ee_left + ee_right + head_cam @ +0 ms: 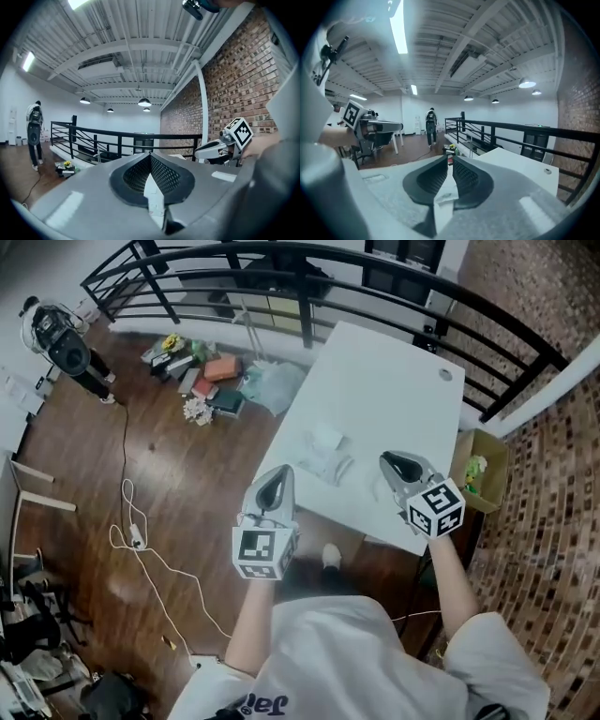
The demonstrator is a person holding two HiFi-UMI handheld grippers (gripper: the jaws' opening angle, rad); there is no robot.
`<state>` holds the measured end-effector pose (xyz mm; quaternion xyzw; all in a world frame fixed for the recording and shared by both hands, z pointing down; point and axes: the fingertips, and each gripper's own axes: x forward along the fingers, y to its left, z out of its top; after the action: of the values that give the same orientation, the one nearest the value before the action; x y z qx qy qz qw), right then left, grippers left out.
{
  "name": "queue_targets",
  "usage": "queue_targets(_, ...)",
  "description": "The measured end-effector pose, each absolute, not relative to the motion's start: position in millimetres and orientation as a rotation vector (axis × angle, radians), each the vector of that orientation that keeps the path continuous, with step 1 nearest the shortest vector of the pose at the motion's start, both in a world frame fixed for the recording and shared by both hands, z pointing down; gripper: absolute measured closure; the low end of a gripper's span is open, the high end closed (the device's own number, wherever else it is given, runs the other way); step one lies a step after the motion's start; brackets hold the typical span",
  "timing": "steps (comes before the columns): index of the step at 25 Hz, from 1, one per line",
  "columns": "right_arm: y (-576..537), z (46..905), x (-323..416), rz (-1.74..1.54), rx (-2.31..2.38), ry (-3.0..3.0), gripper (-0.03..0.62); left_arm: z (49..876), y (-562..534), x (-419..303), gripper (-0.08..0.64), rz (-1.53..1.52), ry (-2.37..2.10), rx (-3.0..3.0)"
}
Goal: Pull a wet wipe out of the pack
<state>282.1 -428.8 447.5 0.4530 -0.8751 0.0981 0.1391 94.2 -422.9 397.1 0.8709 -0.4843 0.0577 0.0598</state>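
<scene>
On the white table (pixel 394 381) a pale wet wipe pack (pixel 327 439) lies near the middle, with a crumpled whitish piece (pixel 334 468) just in front of it. Both grippers hang back at the table's near edge, apart from the pack. My left gripper (pixel 283 470) is off the table's left corner, above the floor; its jaws meet at the tip (pixel 151 154) with nothing between them. Over the near edge, my right gripper (pixel 385 458) shows a thin slit between its pads (pixel 451 161), also empty. Neither gripper view shows the pack.
A cardboard box (pixel 480 470) with something green inside stands right of the table. A black railing (pixel 375 277) runs behind it. Boxes and clutter (pixel 202 376) lie on the wood floor, a white cable (pixel 141 540) trails there, and a person (pixel 70 348) stands far left.
</scene>
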Motion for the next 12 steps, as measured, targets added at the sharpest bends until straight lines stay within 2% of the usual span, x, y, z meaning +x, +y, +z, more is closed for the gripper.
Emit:
queue_targets(4,-458.2,471.1,274.2,0.246,1.075,-2.482,0.538,425.6,-449.4,91.9,0.545,0.201,-1.441,2.600)
queue_targets(9,-499.1,482.0,271.8,0.122,0.840,-2.386,0.427,456.1,-474.0,90.4,0.545,0.243,-1.412,2.588)
queue_targets(12,-529.3,475.7,261.8,0.004,0.677,-2.351,0.396,474.4,-486.8,83.9,0.545,0.267,-1.401,2.565)
